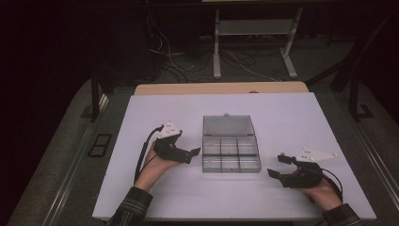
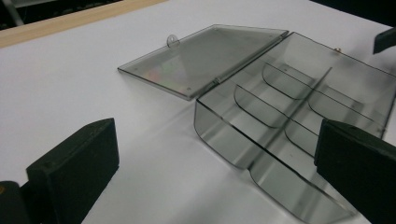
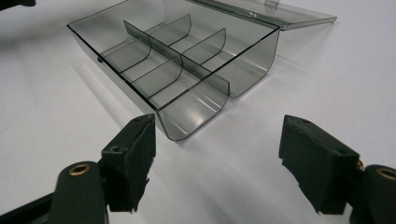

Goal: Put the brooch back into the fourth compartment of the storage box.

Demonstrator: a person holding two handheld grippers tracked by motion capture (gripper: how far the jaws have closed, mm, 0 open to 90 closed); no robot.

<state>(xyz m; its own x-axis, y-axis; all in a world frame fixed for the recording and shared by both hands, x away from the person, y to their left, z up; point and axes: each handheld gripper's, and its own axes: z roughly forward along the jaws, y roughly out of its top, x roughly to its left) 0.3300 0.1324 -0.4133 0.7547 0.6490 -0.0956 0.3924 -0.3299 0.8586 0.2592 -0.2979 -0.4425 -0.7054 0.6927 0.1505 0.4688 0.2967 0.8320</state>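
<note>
A smoky clear plastic compartment box (image 1: 230, 154) lies open in the middle of the white table, its lid (image 1: 228, 125) folded flat on the far side. Its several compartments look empty. My left gripper (image 1: 189, 154) is open just left of the box, jaws pointing at its left wall. From the left gripper view the box (image 2: 289, 107) and lid (image 2: 205, 56) lie ahead of the wide-apart jaws of the left gripper (image 2: 217, 172). My right gripper (image 1: 277, 165) is open a little right of the box's near corner. That corner (image 3: 196, 107) sits ahead of the right gripper (image 3: 224, 161), with nothing between its jaws.
The white table board (image 1: 282, 117) has a wooden strip (image 1: 221, 88) along its far edge. Beyond it stand a metal frame (image 1: 254, 42) and loose cables (image 1: 174, 56) on the floor. The right gripper's jaw tip (image 2: 385, 39) peeks in past the box.
</note>
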